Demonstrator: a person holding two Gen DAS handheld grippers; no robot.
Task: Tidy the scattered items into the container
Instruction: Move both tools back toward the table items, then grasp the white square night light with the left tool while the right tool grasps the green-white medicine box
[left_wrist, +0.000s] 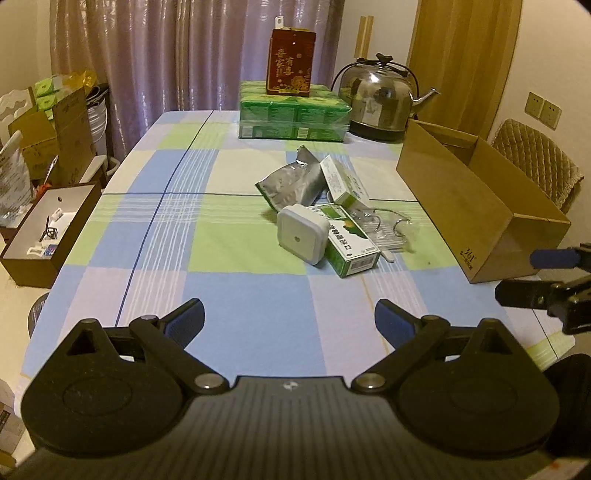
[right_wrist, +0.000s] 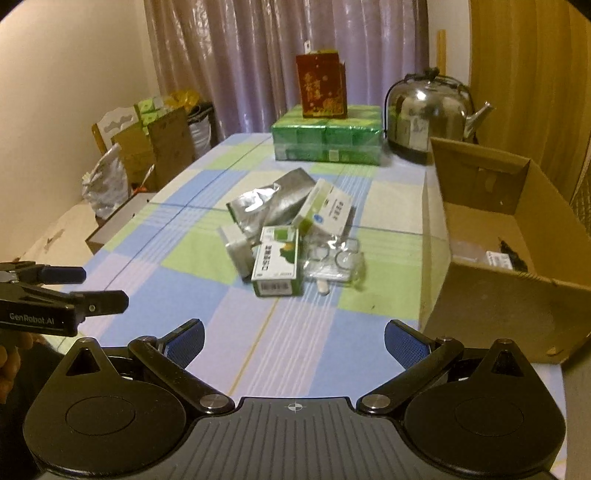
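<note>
A small heap of things is seen in the middle of the table (left_wrist: 258, 295), which is covered with a checked cloth. In the heap a silver bag (left_wrist: 291, 181) lies at the back, with a white and green box (left_wrist: 341, 182) leaning on it. Nearer, a white square block (left_wrist: 301, 232) rests against a second green box (left_wrist: 351, 245), and a clear plastic pack (left_wrist: 388, 225) lies just beside that box, on the side toward the cardboard box (left_wrist: 476, 206). The cardboard box is placed at the right edge of the table, open at the top, most likely so that things can be dropped in with ease. Something small is already seen inside it in the right view, but what it is cannot be told. The left tongs (left_wrist: 290, 319) are held low over the near part of the table with the fingers spread wide and nothing between them. The right tongs (right_wrist: 293, 338) are held the same way, released and empty, close to the cardboard box. Both are pointed at the heap, so it is judged that a first pick is being lined up. A kettle (left_wrist: 380, 99) and a green pack (left_wrist: 293, 114) with a red box (left_wrist: 290, 64) on top are kept at the far end, well apart from the heap
</note>
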